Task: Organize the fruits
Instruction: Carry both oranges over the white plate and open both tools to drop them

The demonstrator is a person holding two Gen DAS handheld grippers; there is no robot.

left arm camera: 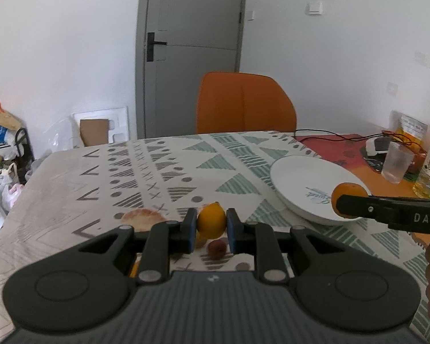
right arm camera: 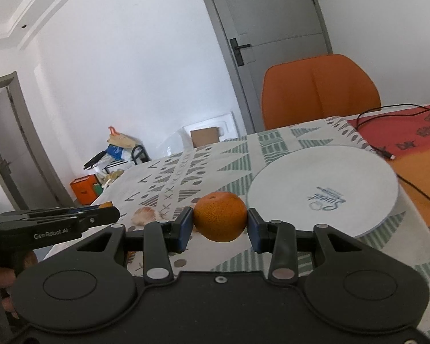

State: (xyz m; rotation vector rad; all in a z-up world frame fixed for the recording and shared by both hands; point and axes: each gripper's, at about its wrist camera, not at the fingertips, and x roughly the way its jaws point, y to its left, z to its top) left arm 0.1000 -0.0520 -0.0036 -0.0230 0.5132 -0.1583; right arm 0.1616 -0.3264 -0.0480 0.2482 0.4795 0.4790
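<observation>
The left gripper (left arm camera: pixel 211 225) is clamped on a lemon (left arm camera: pixel 211 220), held above the patterned tablecloth (left arm camera: pixel 157 172) near its front edge. The right gripper (right arm camera: pixel 220 221) is clamped on an orange (right arm camera: pixel 220 216), just left of the white plate (right arm camera: pixel 324 189). On the cloth below the lemon lie a small dark red fruit (left arm camera: pixel 216 248) and, to its left, a pale peach (left arm camera: pixel 142 218).

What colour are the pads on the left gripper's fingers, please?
Blue pads, clearest in the left wrist view.
</observation>
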